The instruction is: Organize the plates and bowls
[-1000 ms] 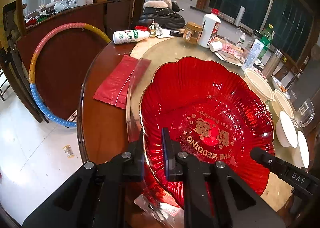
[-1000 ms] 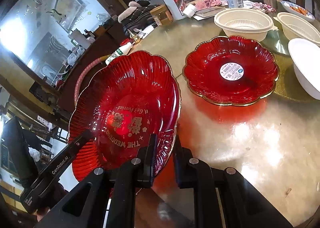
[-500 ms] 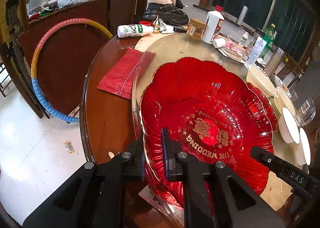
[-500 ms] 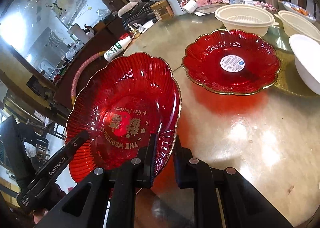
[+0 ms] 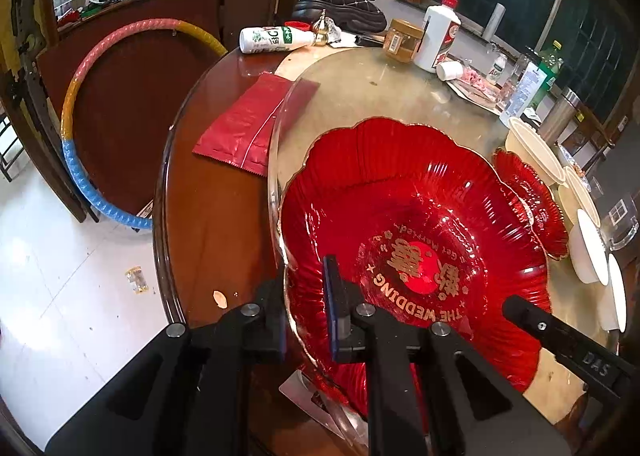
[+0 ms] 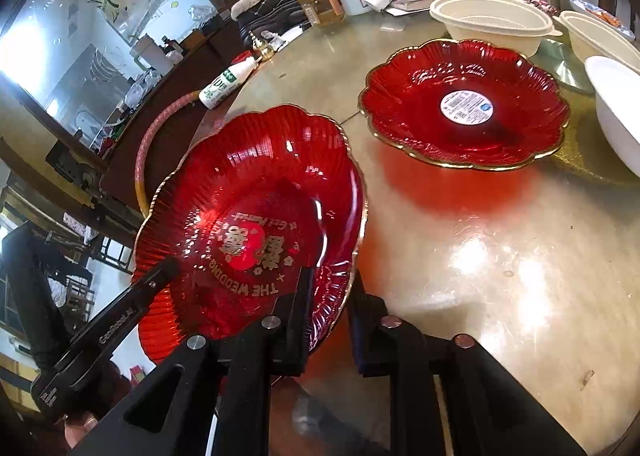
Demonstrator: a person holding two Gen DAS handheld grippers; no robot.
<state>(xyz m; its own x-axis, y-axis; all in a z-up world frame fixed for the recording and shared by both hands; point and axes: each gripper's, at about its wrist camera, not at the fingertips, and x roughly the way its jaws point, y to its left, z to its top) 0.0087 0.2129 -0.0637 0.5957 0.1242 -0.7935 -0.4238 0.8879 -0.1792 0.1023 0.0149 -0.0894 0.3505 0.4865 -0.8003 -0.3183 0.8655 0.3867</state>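
A large red scalloped glass plate [image 5: 400, 223] with gold "THE WEDDING" lettering is held tilted above the table. My left gripper [image 5: 306, 308] is shut on its near-left rim. My right gripper [image 6: 330, 308] is shut on the opposite rim of the same plate [image 6: 248, 191]. A second red plate [image 6: 464, 103] with a white sticker lies flat on the glass turntable, to the right; its edge also shows in the left wrist view [image 5: 536, 207]. Beige bowls [image 6: 492, 21] and white bowls [image 6: 620, 107] stand beyond it.
A red bag [image 5: 248, 123] lies on the wooden table rim [image 5: 188, 191]. A white bottle [image 5: 438, 35], a jar [image 5: 402, 40] and a lying bottle [image 5: 274, 39] stand at the far side. A hoop [image 5: 80, 143] leans on a cabinet left of the table.
The held red plate has moved away from the far side of the table, and more of the second red plate shows beside it. Both grippers stay shut on its rim.
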